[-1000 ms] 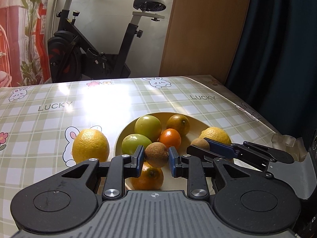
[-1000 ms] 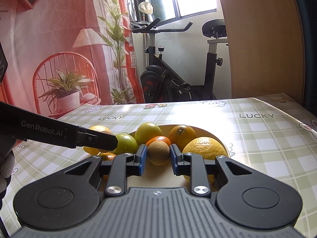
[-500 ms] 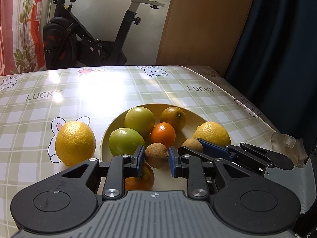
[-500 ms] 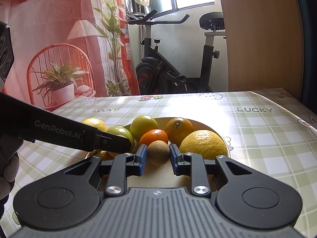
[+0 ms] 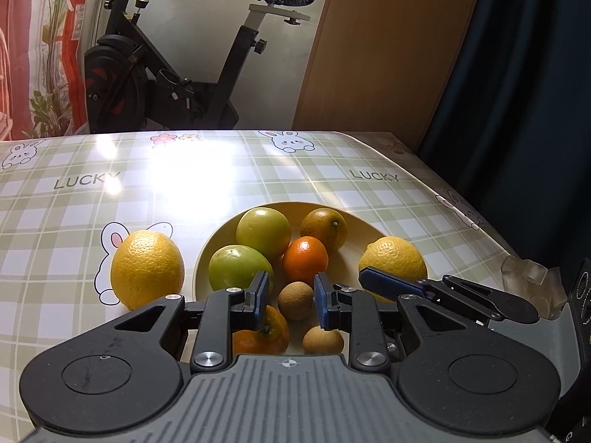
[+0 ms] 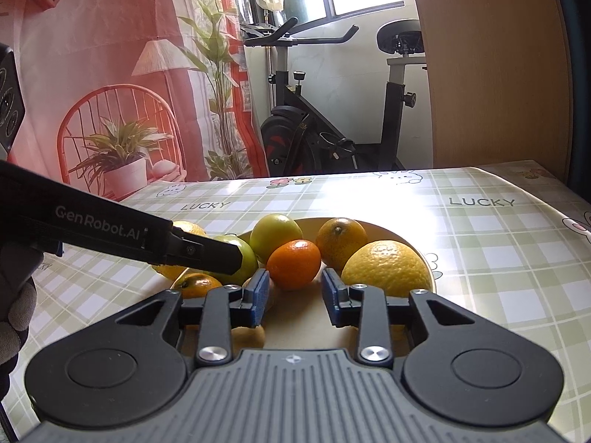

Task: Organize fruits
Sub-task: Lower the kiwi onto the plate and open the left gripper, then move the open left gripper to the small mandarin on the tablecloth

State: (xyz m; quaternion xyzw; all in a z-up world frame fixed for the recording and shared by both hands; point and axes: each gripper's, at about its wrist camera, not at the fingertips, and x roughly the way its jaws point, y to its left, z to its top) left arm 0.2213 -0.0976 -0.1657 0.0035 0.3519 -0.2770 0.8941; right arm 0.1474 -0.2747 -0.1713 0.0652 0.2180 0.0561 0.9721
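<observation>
Both grippers, left gripper (image 5: 290, 297) and right gripper (image 6: 294, 295), gape empty over the bowl (image 5: 360, 227), half-hiding two brown fruits (image 5: 295, 299).

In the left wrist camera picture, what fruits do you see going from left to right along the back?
Big yellow citrus on the tablecloth → green fruit → brownish-orange citrus → yellow citrus at the bowl's right rim.

The left gripper (image 5: 289, 295) hides most of an orange (image 5: 275, 334) (stem end showing) in the bowl (image 5: 364, 227).
</observation>
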